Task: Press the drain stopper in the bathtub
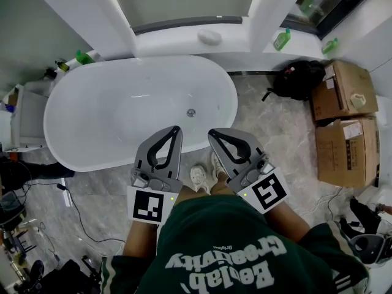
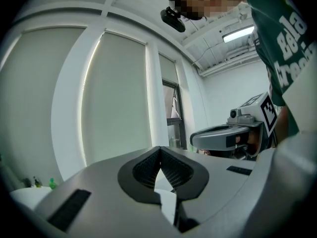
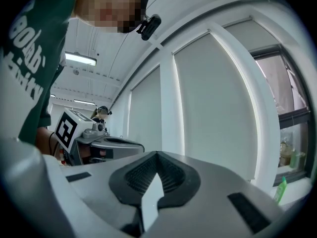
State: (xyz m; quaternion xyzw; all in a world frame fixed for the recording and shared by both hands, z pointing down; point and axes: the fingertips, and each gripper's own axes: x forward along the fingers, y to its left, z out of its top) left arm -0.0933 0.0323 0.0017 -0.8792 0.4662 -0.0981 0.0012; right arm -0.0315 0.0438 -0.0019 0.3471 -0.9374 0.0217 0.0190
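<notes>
The white oval bathtub (image 1: 92, 136) fills the middle of the head view. Its small round metal drain stopper (image 1: 191, 112) sits on the tub floor towards the right end. My left gripper (image 1: 176, 129) is shut with nothing in it, its tip over the tub's near rim, a little below and left of the stopper. Beside it, my right gripper (image 1: 212, 132) is also shut and empty, just outside the rim. Both gripper views look up at window blinds, with the left gripper (image 2: 159, 148) and right gripper (image 3: 157, 153) tips pressed together. The tub and stopper are hidden there.
Two cardboard boxes (image 1: 346, 121) and a black backpack (image 1: 299, 78) stand on the marble floor at right. Green bottles (image 1: 282, 39) and a white soap dish (image 1: 209, 37) sit on the ledge behind the tub. Cables (image 1: 73, 204) trail at lower left. The person's shoes (image 1: 199, 176) are at the tub's near side.
</notes>
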